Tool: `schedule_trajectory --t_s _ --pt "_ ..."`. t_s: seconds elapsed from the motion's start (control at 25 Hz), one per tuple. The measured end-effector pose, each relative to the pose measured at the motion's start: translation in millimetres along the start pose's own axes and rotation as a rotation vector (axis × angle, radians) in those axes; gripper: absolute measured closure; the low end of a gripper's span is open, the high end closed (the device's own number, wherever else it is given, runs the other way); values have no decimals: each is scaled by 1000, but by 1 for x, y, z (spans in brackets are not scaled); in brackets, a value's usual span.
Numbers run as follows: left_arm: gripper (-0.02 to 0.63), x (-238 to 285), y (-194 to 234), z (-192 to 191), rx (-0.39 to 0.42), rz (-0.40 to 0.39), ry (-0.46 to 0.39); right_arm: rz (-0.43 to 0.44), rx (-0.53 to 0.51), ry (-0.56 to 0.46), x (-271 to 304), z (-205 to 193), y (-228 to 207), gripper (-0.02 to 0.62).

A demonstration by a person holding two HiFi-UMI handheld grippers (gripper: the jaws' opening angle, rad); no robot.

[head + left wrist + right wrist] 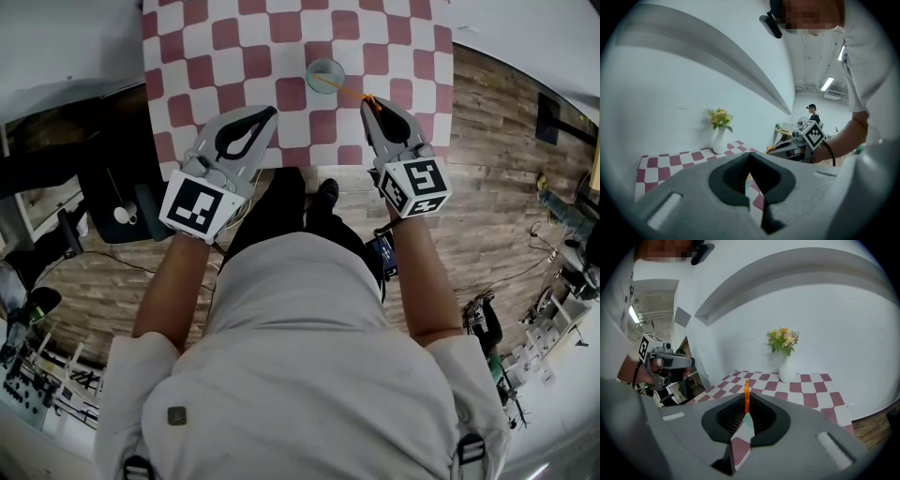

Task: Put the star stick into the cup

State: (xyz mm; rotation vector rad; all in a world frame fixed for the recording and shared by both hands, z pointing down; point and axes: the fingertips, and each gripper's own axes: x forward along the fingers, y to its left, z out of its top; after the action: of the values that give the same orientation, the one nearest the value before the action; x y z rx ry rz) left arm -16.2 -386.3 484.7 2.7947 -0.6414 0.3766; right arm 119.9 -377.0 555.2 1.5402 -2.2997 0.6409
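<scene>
A clear, pale-green cup (325, 74) stands on the red-and-white checked tablecloth (234, 47). My right gripper (369, 100) is shut on a thin orange stick (349, 92) just right of the cup. The stick slants left from the jaws, and its far end reaches over the cup's rim. In the right gripper view the stick (746, 397) stands up between the closed jaws of the right gripper (746, 405). I cannot make out a star shape. My left gripper (271, 112) is shut and holds nothing, near the table's front edge, left of the cup. Its closed tips (750, 157) show no object between them.
A white vase with yellow flowers (786, 365) stands on the cloth by the white wall; the left gripper view shows this vase (719, 137) too. The right gripper (799, 142) appears across the table in that view. Wooden floor, black equipment and cables surround the table.
</scene>
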Motion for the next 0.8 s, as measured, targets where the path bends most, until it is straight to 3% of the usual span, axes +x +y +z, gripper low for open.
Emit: schedule_trajectory --t_s 0.8 --pt "604 -2 -22 -6 -35 10 17 10 -17 -12 -17 -4 2 497"
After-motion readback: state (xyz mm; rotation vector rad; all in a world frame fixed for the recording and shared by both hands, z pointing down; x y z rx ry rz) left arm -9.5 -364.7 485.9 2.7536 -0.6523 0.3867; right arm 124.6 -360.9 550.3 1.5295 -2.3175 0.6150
